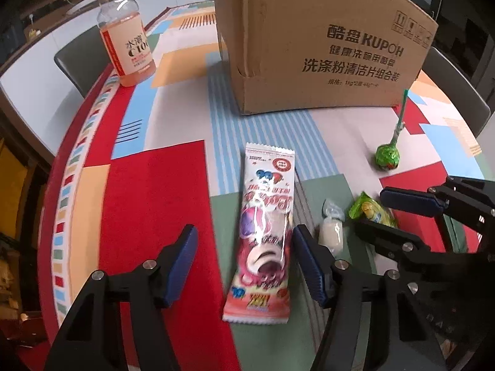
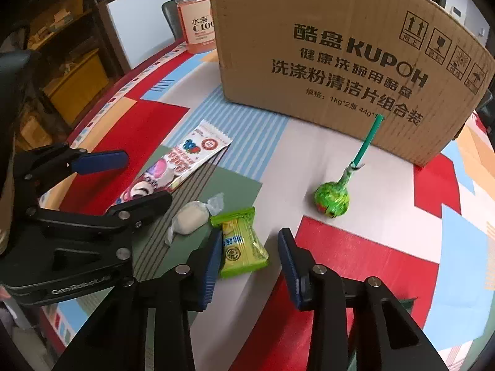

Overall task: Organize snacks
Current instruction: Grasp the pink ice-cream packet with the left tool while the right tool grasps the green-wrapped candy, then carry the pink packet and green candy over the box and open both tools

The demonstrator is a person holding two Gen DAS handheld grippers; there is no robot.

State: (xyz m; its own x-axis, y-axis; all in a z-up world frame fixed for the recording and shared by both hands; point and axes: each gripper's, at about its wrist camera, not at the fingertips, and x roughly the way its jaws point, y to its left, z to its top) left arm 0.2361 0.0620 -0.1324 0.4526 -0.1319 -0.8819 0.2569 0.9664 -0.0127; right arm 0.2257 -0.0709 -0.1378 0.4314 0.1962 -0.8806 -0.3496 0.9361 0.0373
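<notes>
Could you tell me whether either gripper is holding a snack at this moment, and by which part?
Nothing is held: the left gripper straddles the pink packet, the right gripper the green candy, both open.

A pink wrapper [image 1: 266,232], white candy [image 1: 331,232], green packet [image 2: 243,244] and green lollipop [image 2: 332,199] lay flat before the box [image 2: 340,61].

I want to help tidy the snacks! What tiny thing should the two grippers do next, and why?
Probably close both a little more. The left gripper is open around the pink packet, and the right gripper is open around the green candy. Neither has a firm grip yet, so squeezing should come before lifting toward the box.
</notes>
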